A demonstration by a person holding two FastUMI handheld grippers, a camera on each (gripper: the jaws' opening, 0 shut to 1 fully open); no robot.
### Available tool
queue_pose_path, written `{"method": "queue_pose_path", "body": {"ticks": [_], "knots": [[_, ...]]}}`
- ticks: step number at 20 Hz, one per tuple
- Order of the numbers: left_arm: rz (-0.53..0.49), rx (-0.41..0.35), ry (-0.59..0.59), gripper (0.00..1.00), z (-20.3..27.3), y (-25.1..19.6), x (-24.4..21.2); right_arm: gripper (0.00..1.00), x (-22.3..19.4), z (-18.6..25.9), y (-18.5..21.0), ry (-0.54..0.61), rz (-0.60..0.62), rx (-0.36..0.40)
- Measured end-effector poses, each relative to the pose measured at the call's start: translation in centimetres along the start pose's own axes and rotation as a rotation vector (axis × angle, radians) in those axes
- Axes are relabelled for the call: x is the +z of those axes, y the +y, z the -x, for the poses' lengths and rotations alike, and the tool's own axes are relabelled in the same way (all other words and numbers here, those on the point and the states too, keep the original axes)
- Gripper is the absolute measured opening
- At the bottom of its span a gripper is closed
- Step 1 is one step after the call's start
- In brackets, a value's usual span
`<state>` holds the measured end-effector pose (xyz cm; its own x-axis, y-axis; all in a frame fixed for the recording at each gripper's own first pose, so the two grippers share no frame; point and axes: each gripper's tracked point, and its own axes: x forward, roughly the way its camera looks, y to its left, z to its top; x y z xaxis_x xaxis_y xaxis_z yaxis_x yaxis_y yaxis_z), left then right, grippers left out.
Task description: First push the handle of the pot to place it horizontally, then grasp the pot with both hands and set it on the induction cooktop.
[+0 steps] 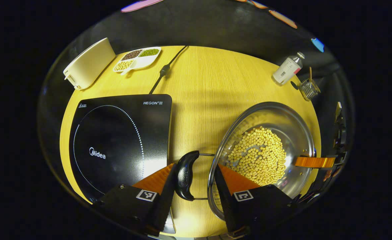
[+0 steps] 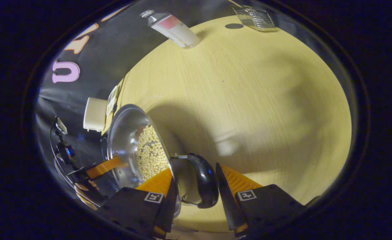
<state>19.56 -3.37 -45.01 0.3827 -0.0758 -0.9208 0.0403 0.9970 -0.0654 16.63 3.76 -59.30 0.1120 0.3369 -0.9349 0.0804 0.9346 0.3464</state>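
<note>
While the wooden table [image 1: 209,83] carries every item, the largest of them is the black induction cooktop [image 1: 119,140], which lies flat at the left of the left gripper view with its power cord [image 1: 165,70] running away toward the far edge. Just beside it on the right sits the stainless steel pot [image 1: 282,116], resting on the table and not on the cooktop, with a heap of yellow soybeans [image 1: 259,155] inside. The left gripper [image 1: 194,175] has its fingers apart, straddling the pot's black left handle [image 1: 185,175], one finger beside the cooktop edge and the other at the pot rim. In the right gripper view, the right gripper [image 2: 194,183] likewise stands apart around the black right handle [image 2: 204,180], without clamping it. Farther back are a cream toaster [image 1: 89,63], a divided white dish of grains [image 1: 137,58], a labelled bottle [image 1: 287,69] and a small wire basket [image 1: 309,88].
</note>
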Motion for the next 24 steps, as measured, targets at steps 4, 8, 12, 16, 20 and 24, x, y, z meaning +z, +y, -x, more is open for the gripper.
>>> {"method": "queue_pose_path", "body": {"ticks": [4,8,12,16,20,24], "knots": [[-0.014,0.009,0.016,0.66,-0.1,0.0,-0.2,0.51,0.0,0.3,-0.4,-0.009,0.018,-0.025],[-0.013,0.008,0.015,0.64,-0.2,-0.3,-0.6,0.53,0.4,0.0,-0.8,-0.053,0.06,-0.046],[-0.004,0.008,0.02,0.63,-0.4,-0.5,-1.1,0.48,0.2,0.7,-1.2,-0.069,0.093,-0.061],[-0.011,0.009,0.015,0.6,-0.4,-0.6,-0.9,0.48,-0.4,1.9,-1.5,-0.076,0.112,-0.067],[0.004,-0.003,0.018,0.65,0.2,-0.3,-0.8,0.48,-0.3,3.1,-1.8,-0.086,0.123,-0.072],[-0.013,-0.013,0.02,0.63,0.0,-0.4,-0.7,0.48,-1.6,4.7,-1.9,-0.079,0.128,-0.076]]}}
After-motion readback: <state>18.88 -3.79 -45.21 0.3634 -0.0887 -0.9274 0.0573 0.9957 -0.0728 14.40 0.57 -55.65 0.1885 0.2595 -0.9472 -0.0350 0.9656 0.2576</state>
